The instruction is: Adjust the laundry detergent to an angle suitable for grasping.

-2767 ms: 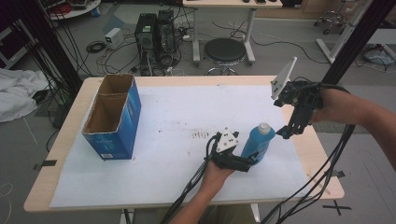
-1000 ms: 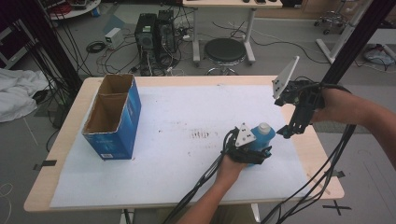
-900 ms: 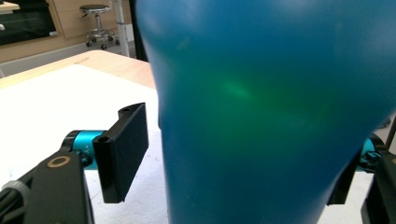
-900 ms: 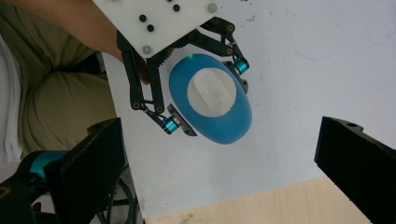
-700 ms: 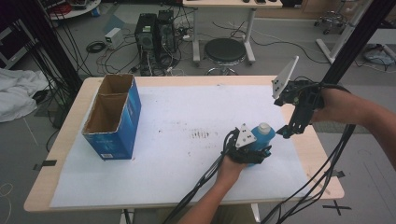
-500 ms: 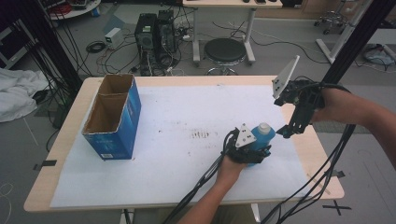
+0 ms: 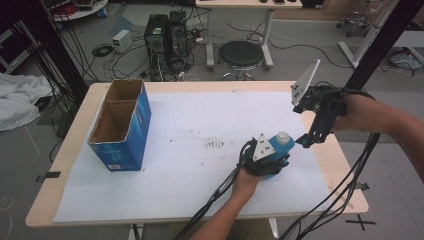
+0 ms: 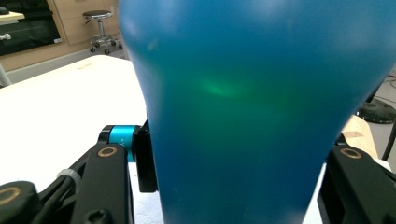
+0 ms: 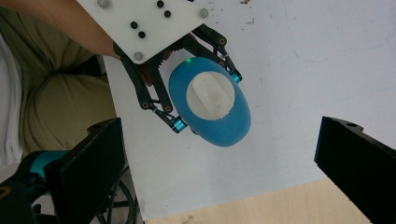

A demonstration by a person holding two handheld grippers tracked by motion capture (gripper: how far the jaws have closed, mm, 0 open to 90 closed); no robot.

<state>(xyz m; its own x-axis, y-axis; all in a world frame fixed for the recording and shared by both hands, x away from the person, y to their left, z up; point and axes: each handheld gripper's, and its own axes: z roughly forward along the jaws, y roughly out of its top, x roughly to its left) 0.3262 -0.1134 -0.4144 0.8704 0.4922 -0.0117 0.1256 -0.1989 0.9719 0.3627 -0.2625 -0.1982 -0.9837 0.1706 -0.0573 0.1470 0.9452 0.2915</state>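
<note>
Pinched the blue plastic bottle across its body with the left hand-held gripper, jaws having just closed in, pads pressing both sides. Kept it upright near the right end of the tabletop, toward the near edge, round white cap up. Held the right hand-held gripper spread wide, just beside the cap, touching nothing. Looked like a moment for a steady base grip: needed firm pressure without denting the soft wall, then a centred drop of the spread jaws over the cap. Left the open blue cardboard box well apart at the left end, nothing in between. Worth watching only the black cables trailing off the near edge.
</note>
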